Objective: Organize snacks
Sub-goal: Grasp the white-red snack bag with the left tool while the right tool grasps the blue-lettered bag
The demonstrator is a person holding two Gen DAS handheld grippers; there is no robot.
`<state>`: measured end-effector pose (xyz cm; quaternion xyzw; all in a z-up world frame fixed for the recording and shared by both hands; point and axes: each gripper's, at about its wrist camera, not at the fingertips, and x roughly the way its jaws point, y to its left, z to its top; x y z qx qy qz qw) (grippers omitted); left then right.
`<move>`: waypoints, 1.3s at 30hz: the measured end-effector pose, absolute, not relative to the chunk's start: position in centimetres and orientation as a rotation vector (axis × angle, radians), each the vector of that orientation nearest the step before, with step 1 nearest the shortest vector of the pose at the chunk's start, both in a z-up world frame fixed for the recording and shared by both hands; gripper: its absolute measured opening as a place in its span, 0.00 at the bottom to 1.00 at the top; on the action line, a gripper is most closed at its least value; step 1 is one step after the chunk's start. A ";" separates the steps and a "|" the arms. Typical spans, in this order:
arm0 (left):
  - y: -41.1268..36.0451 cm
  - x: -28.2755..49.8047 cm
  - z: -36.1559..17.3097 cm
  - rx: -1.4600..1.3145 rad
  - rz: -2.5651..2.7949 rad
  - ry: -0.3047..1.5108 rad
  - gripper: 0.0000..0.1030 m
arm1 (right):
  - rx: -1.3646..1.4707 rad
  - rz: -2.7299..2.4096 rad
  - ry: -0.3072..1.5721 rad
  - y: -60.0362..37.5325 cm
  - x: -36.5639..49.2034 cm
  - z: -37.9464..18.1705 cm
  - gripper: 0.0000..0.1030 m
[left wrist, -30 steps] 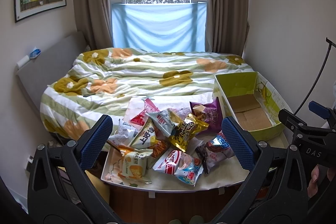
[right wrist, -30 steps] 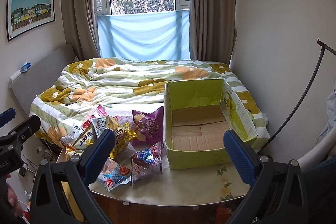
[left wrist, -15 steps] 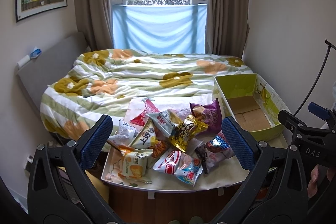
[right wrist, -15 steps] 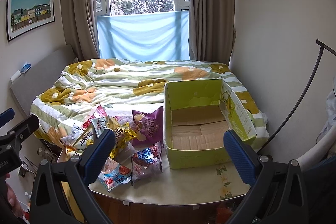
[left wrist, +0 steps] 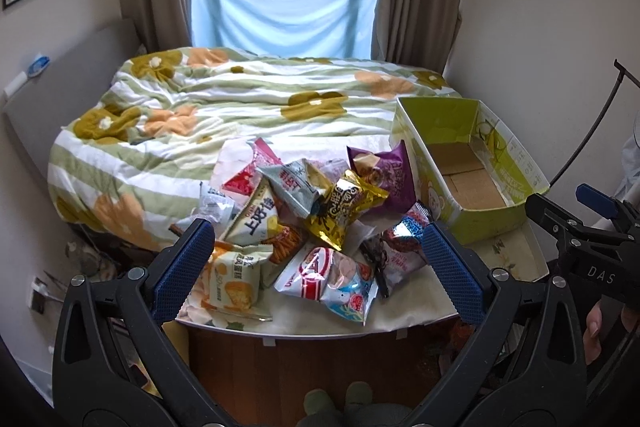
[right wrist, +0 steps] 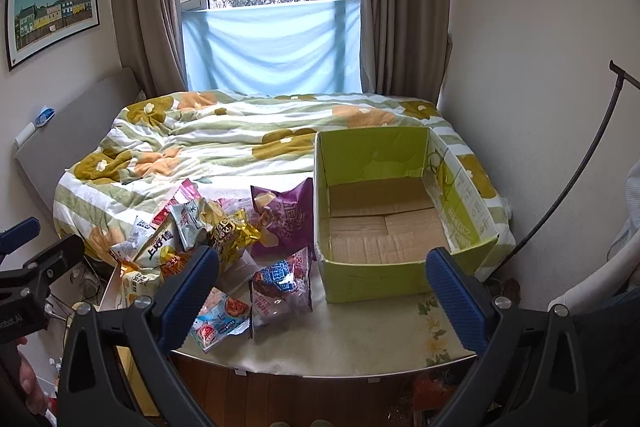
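Note:
A heap of several snack bags lies on the left half of a small table (left wrist: 404,315): a purple bag (left wrist: 386,173), a gold bag (left wrist: 346,203), a red-and-white bag (left wrist: 320,267), a yellow-and-white bag (left wrist: 234,273). To their right stands an empty green cardboard box (right wrist: 400,275) with its top open. My left gripper (left wrist: 316,263) is open, held short of the heap. My right gripper (right wrist: 320,283) is open too, in front of the box's near wall, nothing between its fingers.
Behind the table is a bed with a flowered quilt (right wrist: 224,147). A wall stands close on the right, with a thin black pole (right wrist: 576,167) leaning there. The table's near edge faces a wooden floor (left wrist: 304,367). A person's feet (left wrist: 336,403) show below.
Both views have crept slightly toward the table. Both grippers stay open and the snacks lie as before.

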<state>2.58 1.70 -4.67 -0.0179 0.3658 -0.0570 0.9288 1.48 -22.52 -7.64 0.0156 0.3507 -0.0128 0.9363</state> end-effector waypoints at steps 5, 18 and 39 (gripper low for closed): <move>1.9 4.0 -9.4 -0.116 -0.109 0.837 0.99 | 0.070 0.012 0.779 -23.3 3.0 -11.8 1.00; 1.4 8.3 -22.4 -0.437 0.006 1.027 0.99 | 0.134 0.189 0.905 -24.4 8.2 -22.0 1.00; 0.0 10.6 -28.6 -0.540 0.105 1.075 0.65 | 0.190 0.371 0.980 -23.0 11.5 -27.5 1.00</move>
